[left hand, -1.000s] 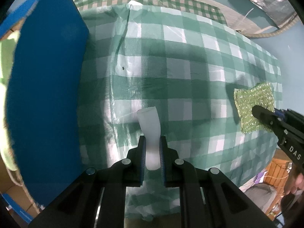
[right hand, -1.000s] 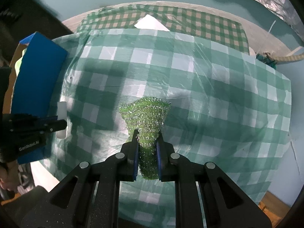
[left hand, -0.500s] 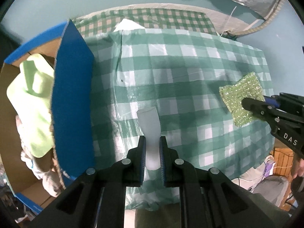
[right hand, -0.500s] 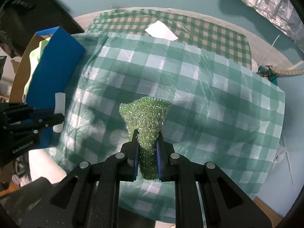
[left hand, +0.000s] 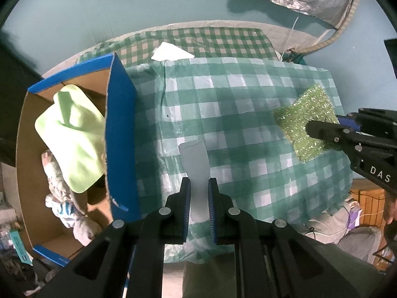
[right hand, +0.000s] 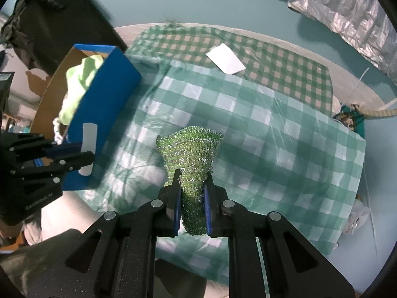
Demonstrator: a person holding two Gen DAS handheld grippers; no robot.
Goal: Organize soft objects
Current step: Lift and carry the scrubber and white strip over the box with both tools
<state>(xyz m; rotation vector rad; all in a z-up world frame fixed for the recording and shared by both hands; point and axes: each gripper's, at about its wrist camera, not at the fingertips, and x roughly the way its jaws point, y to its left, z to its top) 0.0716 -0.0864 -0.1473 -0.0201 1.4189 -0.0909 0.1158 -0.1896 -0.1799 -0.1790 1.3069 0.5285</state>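
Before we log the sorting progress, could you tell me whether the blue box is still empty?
No, the blue box already holds a light green cloth with some pale fabric items beneath it.

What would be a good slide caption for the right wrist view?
Right gripper pinches a glittery green scrubber above the checked tablecloth, near the blue box.

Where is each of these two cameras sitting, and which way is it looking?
Left wrist view: sits on the left gripper, looking down past the white sponge it pinches, onto the checked cloth and blue box; a hand shows at the right edge.
Right wrist view: sits on the right gripper, looking steeply down past its green glittery scrubber.
Shared: the cloth, the box, both sponges, and each other's gripper.
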